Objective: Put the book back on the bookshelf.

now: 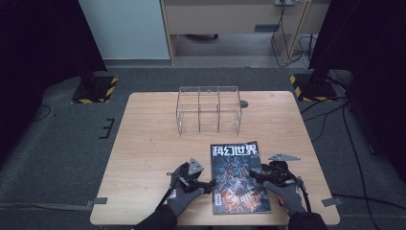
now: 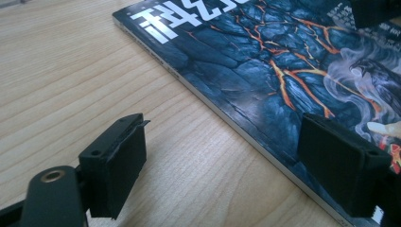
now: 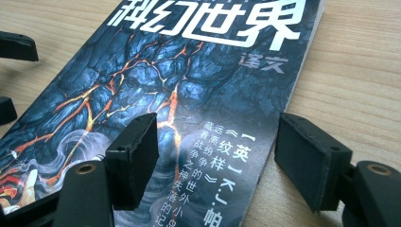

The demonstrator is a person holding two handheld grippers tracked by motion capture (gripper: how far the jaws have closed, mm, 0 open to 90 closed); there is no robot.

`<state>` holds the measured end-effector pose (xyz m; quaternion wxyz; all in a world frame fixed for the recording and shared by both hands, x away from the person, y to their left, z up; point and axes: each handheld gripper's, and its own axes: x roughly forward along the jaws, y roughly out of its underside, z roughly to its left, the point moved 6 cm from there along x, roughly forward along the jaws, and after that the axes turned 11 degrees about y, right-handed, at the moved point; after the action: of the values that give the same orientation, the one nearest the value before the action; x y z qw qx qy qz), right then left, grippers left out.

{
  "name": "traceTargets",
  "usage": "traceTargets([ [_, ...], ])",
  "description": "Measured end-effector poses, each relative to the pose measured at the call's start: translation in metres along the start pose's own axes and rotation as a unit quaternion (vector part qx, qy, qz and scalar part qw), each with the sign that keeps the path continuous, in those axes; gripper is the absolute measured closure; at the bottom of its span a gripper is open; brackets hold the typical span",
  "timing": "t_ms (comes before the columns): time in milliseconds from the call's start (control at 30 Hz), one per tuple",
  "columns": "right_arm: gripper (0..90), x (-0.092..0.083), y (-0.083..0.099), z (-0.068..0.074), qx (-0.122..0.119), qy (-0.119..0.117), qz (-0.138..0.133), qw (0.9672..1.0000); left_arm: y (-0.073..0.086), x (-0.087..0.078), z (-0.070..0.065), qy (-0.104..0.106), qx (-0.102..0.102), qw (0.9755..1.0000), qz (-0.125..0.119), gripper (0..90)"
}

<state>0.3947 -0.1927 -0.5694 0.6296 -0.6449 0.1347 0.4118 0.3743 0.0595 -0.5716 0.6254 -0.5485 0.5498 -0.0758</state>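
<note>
Magazine [image 1: 240, 178]: I log it flat on the wooden table [image 1: 143, 143], near the front edge and right of centre, long axis running front to back, its white title at the far end, cover up, spine to my left.

Left gripper [image 1: 207, 184]: I see its jaws spread wide, straddling the magazine's spine edge, one jaw over bare wood, the other over the cover; nothing is pinched between them.

Right gripper [image 1: 256, 175]: jaws likewise parted, one above the cover art, the other beyond the right edge over wood, gripping nothing.

Clear acrylic rack [image 1: 208, 109]: three compartments, upright at the far middle of the table, well apart from the magazine.
</note>
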Motion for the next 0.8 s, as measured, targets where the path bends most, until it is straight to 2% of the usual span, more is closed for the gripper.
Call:
traceTargets([
  [67,30.7,0.0,0.0,0.0,0.001,0.0,0.0,1.0,-0.0004,0.0009,-0.0011,0.002,0.0,1.0,0.0,15.7],
  [133,30.7,0.0,-0.0001,0.0,0.003,-0.001,0.0,1.0,0.0001,0.0035,-0.0025,-0.002,0.008,0.9999,0.014,15.9],
  [233,30.6,0.0,-0.0002,0.0002,0.005,-0.001,0.0,1.0,0.0,0.0046,-0.003,0.001,0.006,0.9998,0.017,16.1],
  [367,30.4,-0.0004,-0.0003,0.0002,0.012,-0.002,0.001,0.9999,0.0003,0.0052,-0.0021,0.008,-0.006,0.9998,0.018,16.3],
  [567,31.1,-0.0028,-0.0022,-0.0007,0.02,-0.01,-0.006,0.9997,0.0,0.0058,-0.0027,0.011,-0.003,0.9998,0.019,16.9],
  [800,31.0,-0.0003,-0.0006,-0.0007,0.019,-0.006,0.002,0.9998,-0.0001,0.0062,-0.0035,0.013,-0.001,0.9997,0.02,17.1],
])
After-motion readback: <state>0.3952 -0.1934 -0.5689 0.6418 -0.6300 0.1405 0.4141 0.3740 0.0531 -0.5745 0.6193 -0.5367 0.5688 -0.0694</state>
